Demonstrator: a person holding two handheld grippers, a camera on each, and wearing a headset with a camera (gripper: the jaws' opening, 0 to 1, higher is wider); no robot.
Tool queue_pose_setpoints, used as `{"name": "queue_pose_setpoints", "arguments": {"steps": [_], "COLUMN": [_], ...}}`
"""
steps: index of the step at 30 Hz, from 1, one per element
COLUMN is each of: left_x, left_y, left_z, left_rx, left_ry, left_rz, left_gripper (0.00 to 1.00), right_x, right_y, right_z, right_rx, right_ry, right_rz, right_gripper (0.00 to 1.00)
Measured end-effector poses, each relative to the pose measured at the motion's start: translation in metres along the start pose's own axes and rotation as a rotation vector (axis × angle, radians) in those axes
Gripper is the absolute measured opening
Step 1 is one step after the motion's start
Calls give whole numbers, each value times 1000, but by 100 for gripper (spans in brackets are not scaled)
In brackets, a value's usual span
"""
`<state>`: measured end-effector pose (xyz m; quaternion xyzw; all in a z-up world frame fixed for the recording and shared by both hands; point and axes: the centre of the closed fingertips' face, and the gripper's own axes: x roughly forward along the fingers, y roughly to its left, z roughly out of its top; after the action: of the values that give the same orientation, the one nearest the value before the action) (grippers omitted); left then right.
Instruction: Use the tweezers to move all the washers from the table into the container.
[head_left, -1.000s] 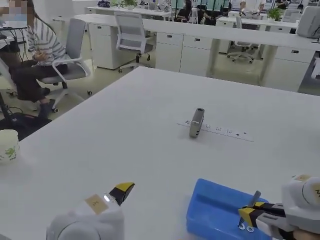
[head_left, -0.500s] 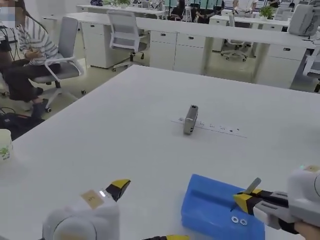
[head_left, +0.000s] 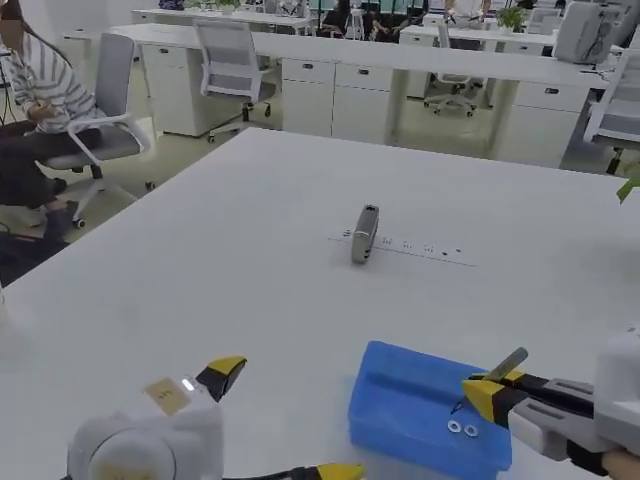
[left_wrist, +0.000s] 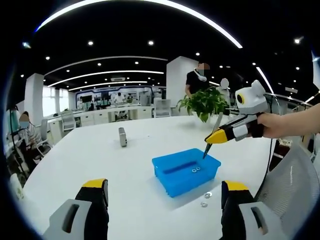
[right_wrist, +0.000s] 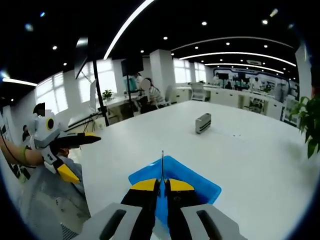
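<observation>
Head view shows the right tongs (head_left: 478, 392) pinching the tweezers (head_left: 505, 363) over the blue box (head_left: 380, 365), where two washers (head_left: 462, 429) lie. Left tongs (head_left: 283, 420) are spread wide. Spare washers (left_wrist: 208, 194) sit on the tabletop (head_left: 250, 250) just beside the box's near side. It would be best to lower the tweezers slowly and squeeze gently.

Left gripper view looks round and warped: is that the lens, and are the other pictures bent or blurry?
Left gripper view: fisheye bends ceiling light strips into arcs, blue container sharp. Right gripper view: same bending, tweezers crisp. Head view: straight lines, even light, no glare on the table.
</observation>
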<state>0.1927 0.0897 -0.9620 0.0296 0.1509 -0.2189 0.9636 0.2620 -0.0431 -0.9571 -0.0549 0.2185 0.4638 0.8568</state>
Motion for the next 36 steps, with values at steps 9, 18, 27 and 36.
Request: {"name": "queue_pose_setpoints", "arguments": {"steps": [9, 18, 27, 36], "left_x": [1, 1, 2, 1], "left_y": [0, -1, -1, -1], "left_z": [-1, -1, -3, -3], "left_rx": [-3, -7, 3, 2], "left_ry": [2, 4, 16, 16], "left_rz": [-3, -8, -3, -5], "left_gripper": [96, 96, 96, 96], "right_x": [-9, -7, 2, 12], "right_y": [15, 28, 40, 46], "right_z": [1, -7, -25, -47], "right_rx": [26, 79, 56, 29], "right_ry": [-28, -20, 25, 99], "right_rz": [23, 84, 133, 162], "right_gripper": [3, 3, 3, 3]}}
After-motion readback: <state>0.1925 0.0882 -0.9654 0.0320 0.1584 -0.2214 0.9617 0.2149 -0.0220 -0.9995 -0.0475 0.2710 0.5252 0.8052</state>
